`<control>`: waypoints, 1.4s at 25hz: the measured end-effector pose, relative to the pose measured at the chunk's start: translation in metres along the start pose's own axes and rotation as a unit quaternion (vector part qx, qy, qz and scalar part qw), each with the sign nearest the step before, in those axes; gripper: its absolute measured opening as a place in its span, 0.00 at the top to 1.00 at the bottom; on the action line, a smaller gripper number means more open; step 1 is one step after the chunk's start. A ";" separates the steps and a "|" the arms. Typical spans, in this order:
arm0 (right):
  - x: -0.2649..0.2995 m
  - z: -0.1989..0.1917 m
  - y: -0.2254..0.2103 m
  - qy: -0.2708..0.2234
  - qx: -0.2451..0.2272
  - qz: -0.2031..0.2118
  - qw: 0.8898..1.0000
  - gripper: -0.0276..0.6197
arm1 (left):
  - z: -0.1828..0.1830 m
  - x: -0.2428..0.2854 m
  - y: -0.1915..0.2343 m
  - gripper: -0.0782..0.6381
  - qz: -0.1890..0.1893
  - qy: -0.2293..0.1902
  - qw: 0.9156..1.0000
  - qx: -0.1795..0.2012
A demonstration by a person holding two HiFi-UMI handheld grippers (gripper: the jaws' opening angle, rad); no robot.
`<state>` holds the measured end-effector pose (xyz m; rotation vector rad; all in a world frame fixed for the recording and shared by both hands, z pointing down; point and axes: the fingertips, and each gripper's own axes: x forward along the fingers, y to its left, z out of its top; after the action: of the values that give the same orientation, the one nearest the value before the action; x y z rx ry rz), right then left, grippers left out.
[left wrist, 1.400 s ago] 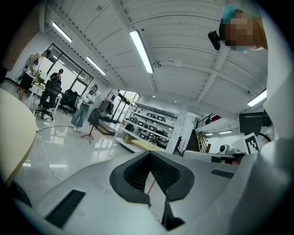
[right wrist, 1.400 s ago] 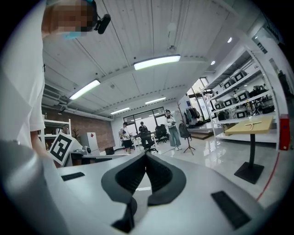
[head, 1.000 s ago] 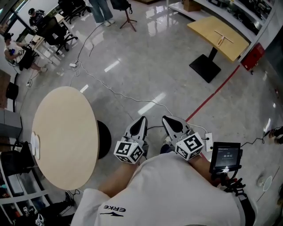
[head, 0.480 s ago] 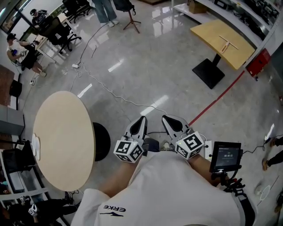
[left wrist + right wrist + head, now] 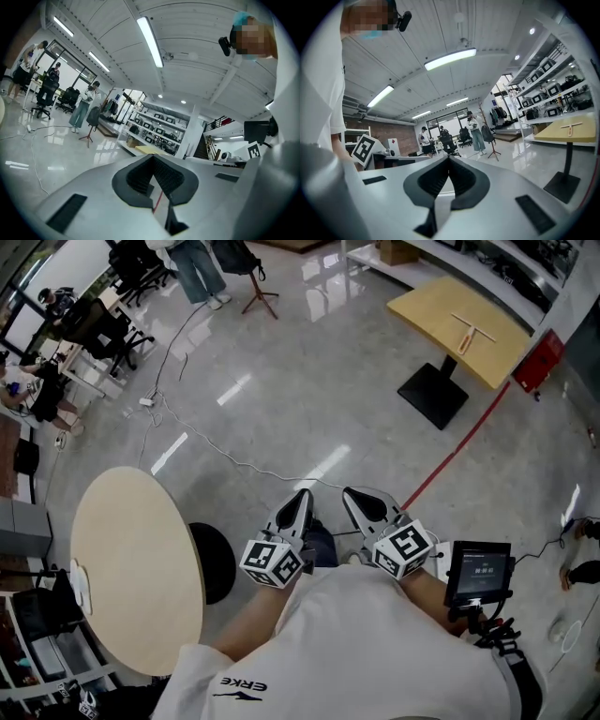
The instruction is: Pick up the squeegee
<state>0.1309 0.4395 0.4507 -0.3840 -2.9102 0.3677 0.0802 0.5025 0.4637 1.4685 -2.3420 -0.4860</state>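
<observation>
Two grippers up front: left gripper (image 5: 304,495) and right gripper (image 5: 350,493) side by side just off the white shirt, tips near each other but not touching; both clamped tight, pads meeting, nothing caught in either.

Two tables: round table (image 5: 141,568) close on the left, yellow table (image 5: 441,296) well apart at the upper right; one foot each, black disc (image 5: 214,559) under the round one, black plate (image 5: 433,395) under the yellow one.

One squeegee (image 5: 466,328), T-shaped, lying flat on the yellow table toward its right side, nowhere near either gripper; nothing else seen on that top. One white pad (image 5: 82,585) at the round table's far left edge; rest of that top bare.

One screen (image 5: 478,572) mounted just beside the right forearm. One tripod (image 5: 255,289) standing far up the floor; one person's legs (image 5: 199,268) next to it; desks with chairs (image 5: 94,324) in the upper left corner. Shelves (image 5: 154,129) along the far wall, packed with boxy gear too small to make out.

Lots of shiny floor (image 5: 309,381) between grippers and yellow table; only one thin cable (image 5: 225,448) snaking across, plus one red line (image 5: 459,448) running diagonally from near the right gripper up past the plate.
</observation>
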 end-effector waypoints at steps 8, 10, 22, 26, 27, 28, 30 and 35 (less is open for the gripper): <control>0.068 0.016 -0.044 0.001 -0.008 -0.020 1.000 0.95 | 0.028 0.062 0.048 0.89 -0.048 -0.006 0.999 -0.002; 0.099 0.019 -0.057 0.000 -0.009 -0.029 1.000 0.95 | 0.037 0.081 0.077 0.89 -0.058 -0.004 0.998 -0.006; 0.211 0.085 -0.102 -0.024 -0.020 -0.102 0.994 0.95 | 0.126 0.162 0.154 0.89 -0.134 0.005 0.991 0.010; 0.234 0.091 -0.123 -0.034 -0.022 -0.127 0.991 0.95 | 0.136 0.194 0.168 0.89 -0.165 0.018 0.986 0.023; 0.239 0.087 -0.130 -0.035 -0.020 -0.135 0.990 0.95 | 0.133 0.203 0.174 0.89 -0.171 0.021 0.985 0.023; 0.242 0.083 -0.136 -0.036 -0.018 -0.143 0.989 0.95 | 0.130 0.210 0.178 0.89 -0.178 0.025 0.983 0.022; 0.235 0.085 -0.147 -0.039 -0.012 -0.164 0.986 0.95 | 0.126 0.221 0.171 0.89 -0.195 0.036 0.980 0.020; 0.206 0.095 -0.176 -0.049 0.002 -0.218 0.975 0.95 | 0.119 0.247 0.140 0.89 -0.236 0.057 0.970 0.021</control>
<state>-0.1256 0.3108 0.4373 0.2816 -2.9732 0.3278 -0.1858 0.3493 0.4453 2.0252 -1.9164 -0.4522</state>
